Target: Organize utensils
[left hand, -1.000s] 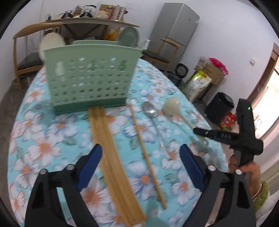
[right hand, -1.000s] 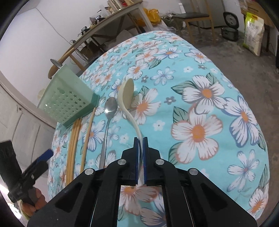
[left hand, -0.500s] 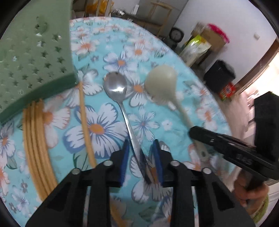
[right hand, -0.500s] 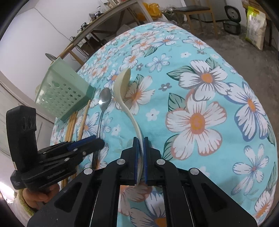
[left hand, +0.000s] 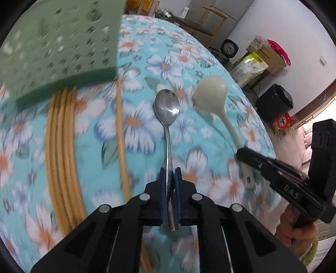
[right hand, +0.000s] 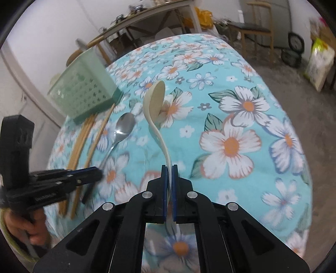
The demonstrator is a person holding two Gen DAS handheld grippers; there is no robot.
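My left gripper [left hand: 169, 170] is shut on the handle of a metal spoon [left hand: 167, 106], its bowl pointing away. My right gripper [right hand: 169, 168] is shut on the handle of a cream plastic ladle spoon [right hand: 155, 98], lifted a little off the floral tablecloth. A green perforated utensil basket [left hand: 61, 48] stands at the far left; it also shows in the right wrist view [right hand: 83, 94]. Several bamboo chopsticks [left hand: 62, 134] lie beside it, with a single one [left hand: 121, 134] apart.
The round table carries a turquoise floral cloth [right hand: 241, 117]. Beyond its edge stand wooden chairs [left hand: 210, 19], a black bin [left hand: 275, 100], bags and a box [left hand: 266, 56]. A side table [right hand: 151, 16] stands behind.
My left gripper has moved in over the metal spoon and closed on its handle. My right gripper has kept the cream spoon and raised it slightly.
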